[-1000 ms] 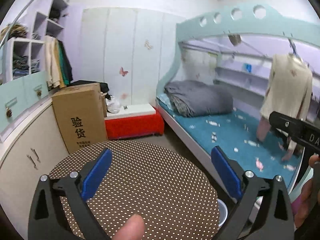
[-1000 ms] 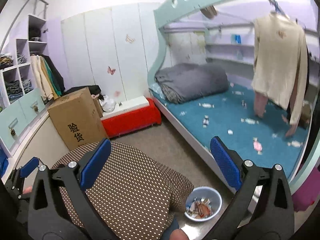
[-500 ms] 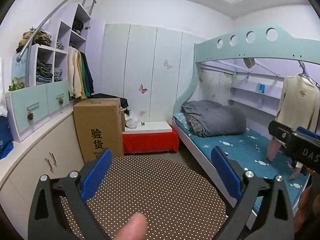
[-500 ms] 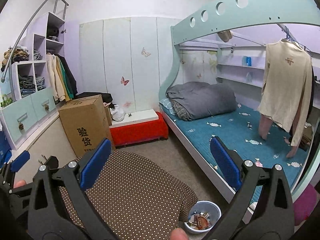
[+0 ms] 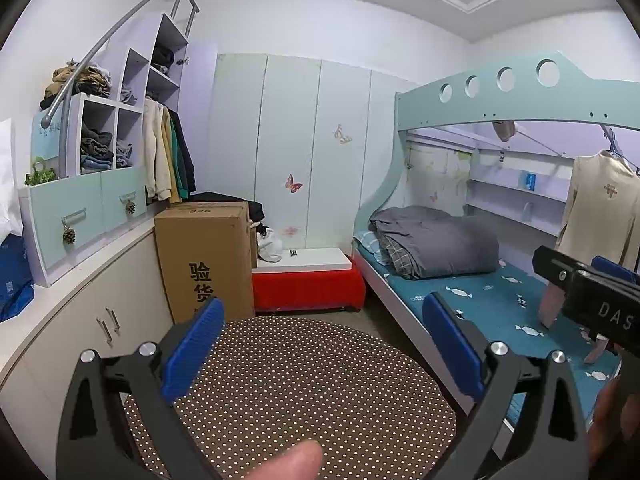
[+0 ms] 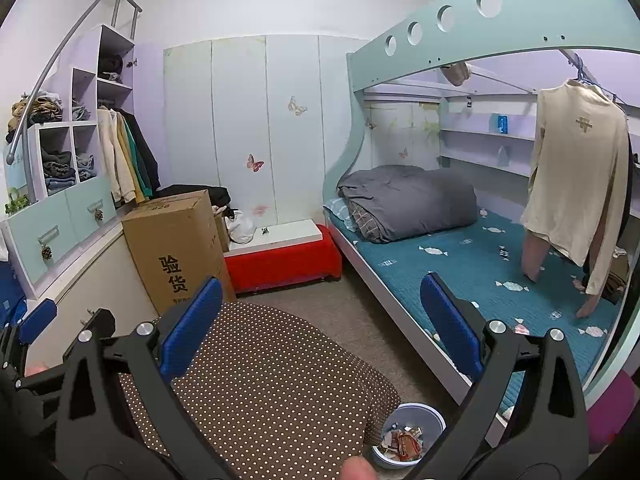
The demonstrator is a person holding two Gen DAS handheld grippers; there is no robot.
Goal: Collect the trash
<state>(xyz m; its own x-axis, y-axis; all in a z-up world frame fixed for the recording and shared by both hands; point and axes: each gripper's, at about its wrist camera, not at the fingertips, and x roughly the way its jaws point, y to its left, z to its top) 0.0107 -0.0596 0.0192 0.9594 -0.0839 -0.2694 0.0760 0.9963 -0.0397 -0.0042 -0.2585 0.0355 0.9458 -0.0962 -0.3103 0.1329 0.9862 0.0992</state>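
Observation:
A small blue trash bin (image 6: pixel 412 436) with several wrappers in it stands on the floor between the round table and the bed. My right gripper (image 6: pixel 320 320) is open and empty, held above the brown polka-dot table (image 6: pixel 280 392), with the bin low to its right. My left gripper (image 5: pixel 324 344) is open and empty above the same table (image 5: pixel 304 384). The right gripper's body also shows at the right edge of the left wrist view (image 5: pixel 592 304). The bin is hidden in the left wrist view.
A bunk bed (image 6: pixel 480 264) with a teal sheet and grey folded quilt (image 6: pixel 408 200) fills the right. A cardboard box (image 6: pixel 176 248) and a red bench (image 6: pixel 280 260) stand behind the table. Cabinets and shelves (image 5: pixel 92 208) line the left wall. A cream sweater (image 6: pixel 576 184) hangs over the bed.
Both grippers have tilted upward, so more of the ceiling and wall shows and the table and bin sit lower in view. Both stayed open and empty.

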